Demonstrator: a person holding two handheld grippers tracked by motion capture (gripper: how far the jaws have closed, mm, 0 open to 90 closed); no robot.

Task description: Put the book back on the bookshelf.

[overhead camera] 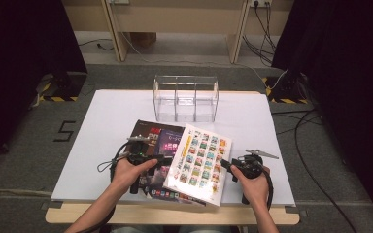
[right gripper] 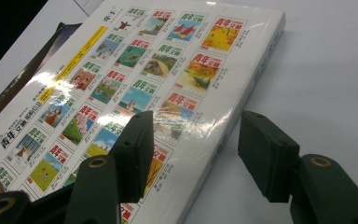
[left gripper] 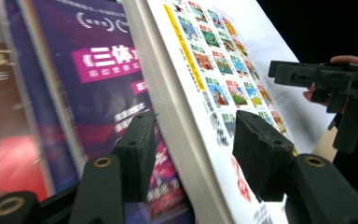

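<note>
The white book (overhead camera: 200, 162) leans tilted on the dark book (overhead camera: 153, 145) on the surface (overhead camera: 107, 126), its edge between the spread left gripper (left gripper: 191, 154) (right gripper (right gripper: 193, 154) also spread, straddling its spine), so any nudge could slide it off.

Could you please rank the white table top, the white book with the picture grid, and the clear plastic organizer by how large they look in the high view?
1. White table top, by far the largest.
2. White book.
3. Clear organizer; it stands farther from the camera, so its margin below the book is unsure.
</note>
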